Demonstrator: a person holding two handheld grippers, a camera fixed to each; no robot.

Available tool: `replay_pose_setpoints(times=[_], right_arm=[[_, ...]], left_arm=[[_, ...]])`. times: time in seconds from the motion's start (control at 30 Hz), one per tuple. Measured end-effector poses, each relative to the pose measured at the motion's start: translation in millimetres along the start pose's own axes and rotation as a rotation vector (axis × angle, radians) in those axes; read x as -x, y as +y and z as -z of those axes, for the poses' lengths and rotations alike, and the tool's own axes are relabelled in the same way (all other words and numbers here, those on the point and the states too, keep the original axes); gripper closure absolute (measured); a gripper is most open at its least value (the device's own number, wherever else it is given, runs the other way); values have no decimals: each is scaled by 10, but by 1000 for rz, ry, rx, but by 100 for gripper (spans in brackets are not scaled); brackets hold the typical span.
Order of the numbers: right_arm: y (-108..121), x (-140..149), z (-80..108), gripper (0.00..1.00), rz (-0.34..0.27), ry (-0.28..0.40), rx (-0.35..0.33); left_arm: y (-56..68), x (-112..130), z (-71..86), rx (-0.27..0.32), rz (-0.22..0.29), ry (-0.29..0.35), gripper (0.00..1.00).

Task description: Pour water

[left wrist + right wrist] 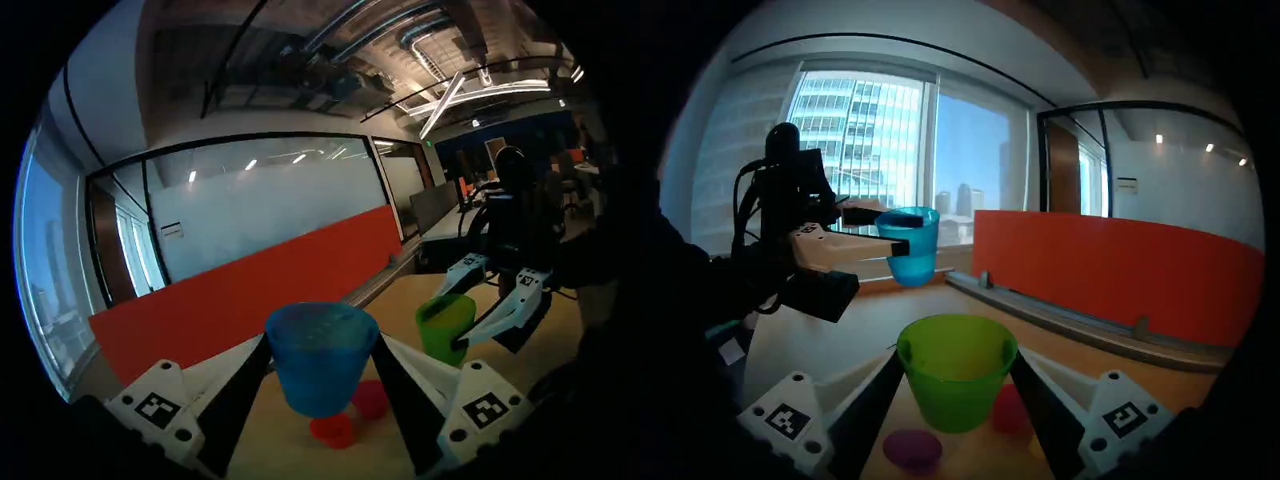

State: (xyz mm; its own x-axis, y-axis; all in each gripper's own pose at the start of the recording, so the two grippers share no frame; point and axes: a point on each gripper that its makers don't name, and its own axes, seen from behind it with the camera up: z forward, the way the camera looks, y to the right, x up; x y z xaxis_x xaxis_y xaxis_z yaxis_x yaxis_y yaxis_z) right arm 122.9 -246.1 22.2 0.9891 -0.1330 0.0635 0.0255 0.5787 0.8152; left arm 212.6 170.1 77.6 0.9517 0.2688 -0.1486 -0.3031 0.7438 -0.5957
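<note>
A blue cup stands upright between my left gripper's fingers, which press on its sides, lifted above the wooden table. Farther right in the left gripper view, the other gripper holds a green cup. In the right gripper view, the green cup sits upright in my right gripper, its fingers tight on both sides. Beyond it at upper left, the left gripper carries the blue cup at about the same height. I cannot tell whether either cup holds water.
Small red and pink pieces lie on the table below the blue cup. A purple disc and a pink piece lie below the green cup. An orange wall panel and windows bound the table's far side.
</note>
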Motion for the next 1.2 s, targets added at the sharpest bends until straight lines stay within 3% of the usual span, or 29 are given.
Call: replay_pose_setpoints(times=[0.37, 1.2], right_arm=[[-203, -9, -143, 9, -7, 14, -50], [-453, 86, -341, 9, 11, -9, -114]], left_arm=[[-14, -153, -81, -12, -87, 3, 13], [-62, -420, -88, -35, -312, 12, 13]])
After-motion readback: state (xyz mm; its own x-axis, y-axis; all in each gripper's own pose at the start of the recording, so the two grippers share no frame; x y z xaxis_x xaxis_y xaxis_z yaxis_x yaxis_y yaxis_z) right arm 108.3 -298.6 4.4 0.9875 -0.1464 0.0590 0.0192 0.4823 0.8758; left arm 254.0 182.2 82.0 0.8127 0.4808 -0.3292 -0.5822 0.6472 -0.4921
